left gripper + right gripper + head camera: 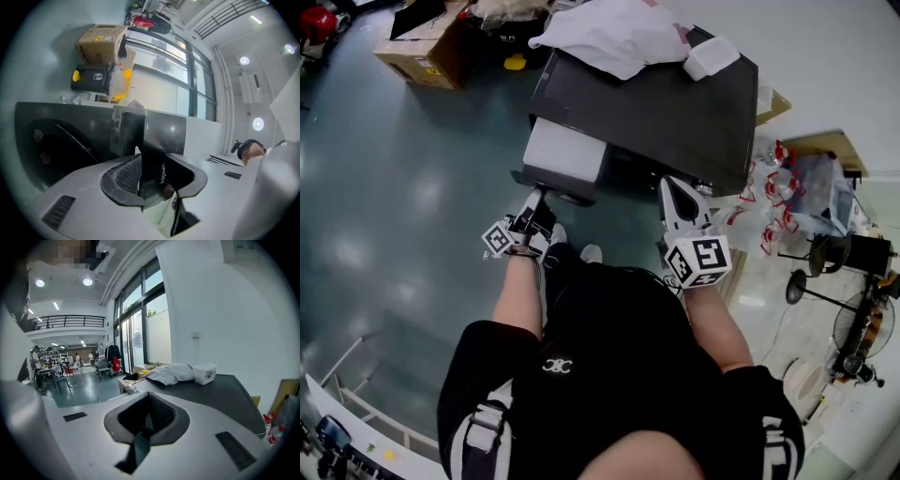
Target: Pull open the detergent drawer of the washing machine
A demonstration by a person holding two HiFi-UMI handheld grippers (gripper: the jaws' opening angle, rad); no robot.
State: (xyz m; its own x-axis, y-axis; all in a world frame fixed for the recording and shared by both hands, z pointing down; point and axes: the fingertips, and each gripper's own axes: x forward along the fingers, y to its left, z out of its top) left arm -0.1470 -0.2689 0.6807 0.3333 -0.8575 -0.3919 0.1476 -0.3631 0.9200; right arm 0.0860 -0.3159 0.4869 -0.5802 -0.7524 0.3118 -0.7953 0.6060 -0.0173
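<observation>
The dark washing machine stands in front of me. Its detergent drawer is pulled out toward me, white tray showing behind a dark front panel. My left gripper is shut on that panel, whose edge sits between the pads in the left gripper view. The machine's round door shows dark at the left of that view. My right gripper hovers by the machine's front right corner, touching nothing. In the right gripper view its jaws are together and empty, looking over the machine's top.
A white cloth bundle and a small white box lie on the machine's top. A cardboard box and a yellow item sit on the floor behind. Red-and-white bottles and stands crowd the right.
</observation>
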